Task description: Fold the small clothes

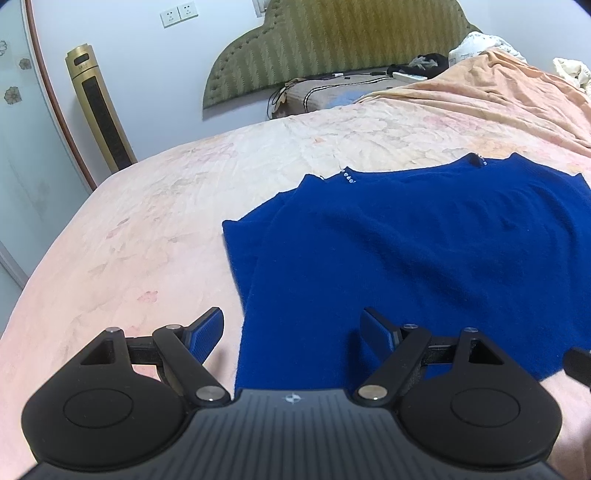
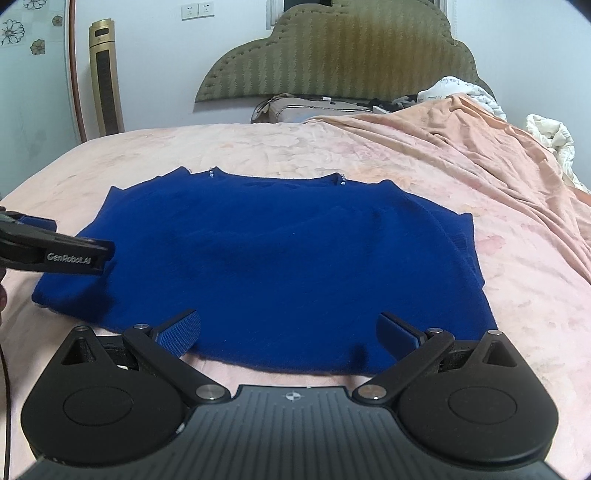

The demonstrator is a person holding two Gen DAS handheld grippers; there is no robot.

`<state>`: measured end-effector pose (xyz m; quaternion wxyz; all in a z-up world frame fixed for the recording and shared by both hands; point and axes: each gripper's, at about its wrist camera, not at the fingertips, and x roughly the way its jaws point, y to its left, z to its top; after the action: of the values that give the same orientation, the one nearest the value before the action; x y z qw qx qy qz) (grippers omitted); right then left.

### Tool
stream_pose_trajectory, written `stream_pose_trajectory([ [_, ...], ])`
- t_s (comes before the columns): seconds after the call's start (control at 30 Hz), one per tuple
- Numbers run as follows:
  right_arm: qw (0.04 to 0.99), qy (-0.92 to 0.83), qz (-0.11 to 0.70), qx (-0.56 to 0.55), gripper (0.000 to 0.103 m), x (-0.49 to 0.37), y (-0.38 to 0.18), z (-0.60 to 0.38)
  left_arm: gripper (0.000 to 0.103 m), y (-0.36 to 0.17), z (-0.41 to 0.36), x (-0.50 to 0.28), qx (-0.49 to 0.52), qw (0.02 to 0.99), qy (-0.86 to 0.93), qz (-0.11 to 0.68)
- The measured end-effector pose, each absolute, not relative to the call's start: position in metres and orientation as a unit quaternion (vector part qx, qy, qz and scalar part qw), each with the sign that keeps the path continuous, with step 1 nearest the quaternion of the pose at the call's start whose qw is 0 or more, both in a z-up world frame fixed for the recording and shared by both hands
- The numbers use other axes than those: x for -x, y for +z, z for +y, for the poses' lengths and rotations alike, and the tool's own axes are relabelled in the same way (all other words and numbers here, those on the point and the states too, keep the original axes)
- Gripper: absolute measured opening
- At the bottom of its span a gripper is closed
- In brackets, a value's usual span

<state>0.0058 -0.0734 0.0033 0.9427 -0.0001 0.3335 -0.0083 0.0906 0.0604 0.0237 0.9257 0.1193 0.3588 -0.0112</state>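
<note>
Blue sweater flat on bed — both claws spread wide.

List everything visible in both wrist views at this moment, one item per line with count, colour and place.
sweater: 1, royal blue, spread flat on the bed, neckline toward the headboard
bedspread: 1, pale pink floral, covering the bed
blanket: 1, peach, bunched on the far right
headboard: 1, olive green, against the wall
pillow: 1, brown, below the headboard
tower fan: 1, gold, left of the bed
wall sockets: 2, white, above the fan
left gripper: 1, black, jaws open over the sweater's left hem
right gripper: 1, black, jaws open at the near hem
</note>
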Motion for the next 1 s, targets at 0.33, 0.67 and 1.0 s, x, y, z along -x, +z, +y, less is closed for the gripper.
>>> stream_pose_trajectory([
  [0.33,0.942,0.018,0.334,-0.003,0.102,-0.005,-0.001,-0.062,0.081,0.024,0.066,-0.096,-0.113,0.924,0.007,0.366],
  [0.67,0.94,0.054,0.337,0.002,0.102,-0.007,-0.002,-0.043,0.081,0.028,0.076,-0.104,-0.114,0.925,0.002,0.363],
  [1.0,0.939,0.087,0.3,0.146,0.102,0.006,0.0,0.006,0.081,0.037,0.172,-0.154,0.054,0.912,-0.065,0.402],
])
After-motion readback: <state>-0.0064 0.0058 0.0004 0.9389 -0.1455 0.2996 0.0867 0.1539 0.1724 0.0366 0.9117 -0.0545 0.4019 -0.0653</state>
